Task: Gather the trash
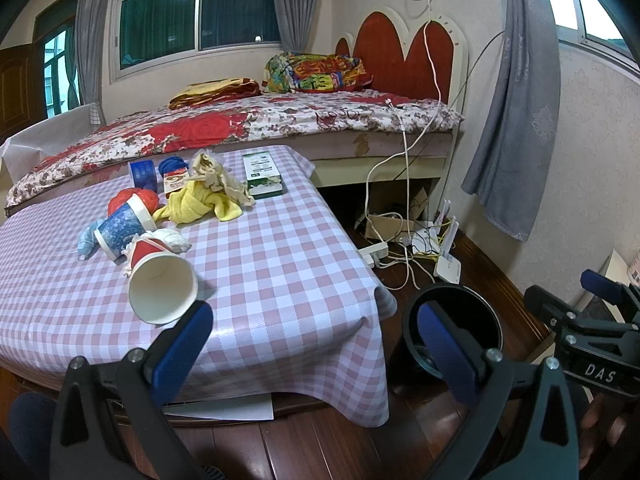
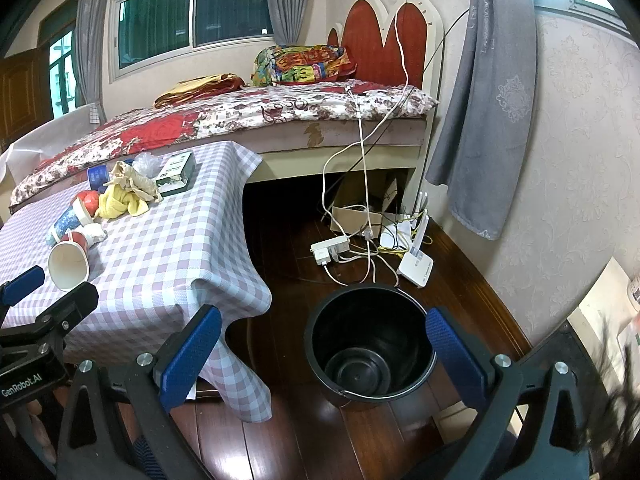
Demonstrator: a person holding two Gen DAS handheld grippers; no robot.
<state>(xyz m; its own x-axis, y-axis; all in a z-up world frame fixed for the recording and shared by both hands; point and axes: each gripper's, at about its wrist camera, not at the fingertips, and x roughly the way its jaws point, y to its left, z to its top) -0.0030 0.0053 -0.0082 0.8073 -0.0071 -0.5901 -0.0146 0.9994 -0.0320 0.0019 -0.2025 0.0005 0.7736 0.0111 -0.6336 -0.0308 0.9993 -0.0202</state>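
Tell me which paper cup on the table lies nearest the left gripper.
The red paper cup, tipped over with its white mouth facing the left gripper. The blue paper cup lies farther back.

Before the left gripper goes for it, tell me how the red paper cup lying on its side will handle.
The red paper cup looks thin-walled and empty, so it is probably very light and may crush under a firm pinch. Lying on its side on the smooth checked tablecloth, it may roll or skid if nudged. Crumpled tissue touches its base and might drag along.
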